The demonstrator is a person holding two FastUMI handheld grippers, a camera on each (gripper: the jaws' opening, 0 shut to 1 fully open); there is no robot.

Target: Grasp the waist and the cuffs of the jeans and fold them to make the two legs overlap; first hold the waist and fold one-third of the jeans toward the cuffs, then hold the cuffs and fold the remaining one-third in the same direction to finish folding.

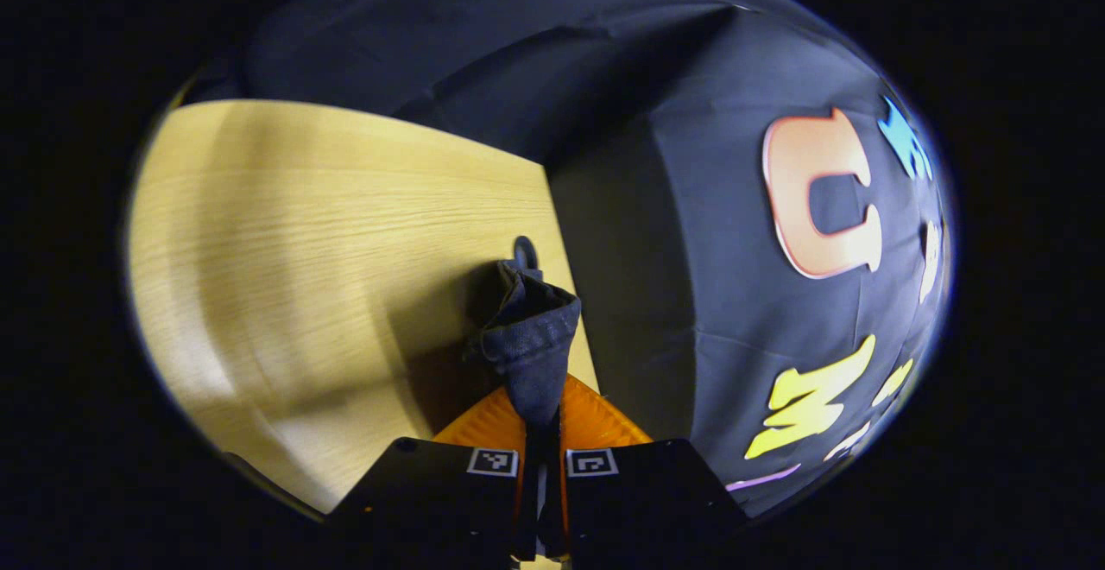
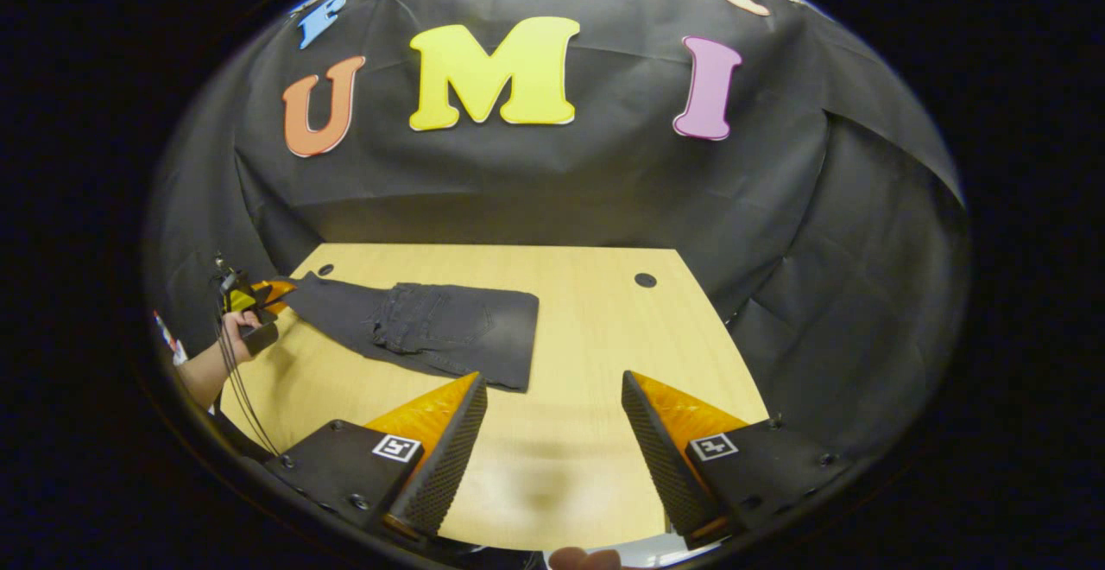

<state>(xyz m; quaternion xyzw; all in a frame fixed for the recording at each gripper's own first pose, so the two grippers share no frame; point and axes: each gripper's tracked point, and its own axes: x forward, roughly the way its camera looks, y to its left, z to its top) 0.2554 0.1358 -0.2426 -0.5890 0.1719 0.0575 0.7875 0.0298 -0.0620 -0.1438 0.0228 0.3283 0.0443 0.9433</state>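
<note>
Dark grey jeans lie partly folded on the wooden table in the right gripper view, their waist part doubled over toward the left. At the jeans' far left end a hand holds my left gripper, which pinches the cuffs. In the left gripper view that gripper is shut on a bunched end of the jeans sticking up between its orange fingers. My right gripper stands wide open above the table's near side, just right of the jeans, holding nothing.
The table has a round hole at its back right and another hole close behind the held cloth. The black booth wall surrounds the table's back and sides. A cable hangs from the left hand.
</note>
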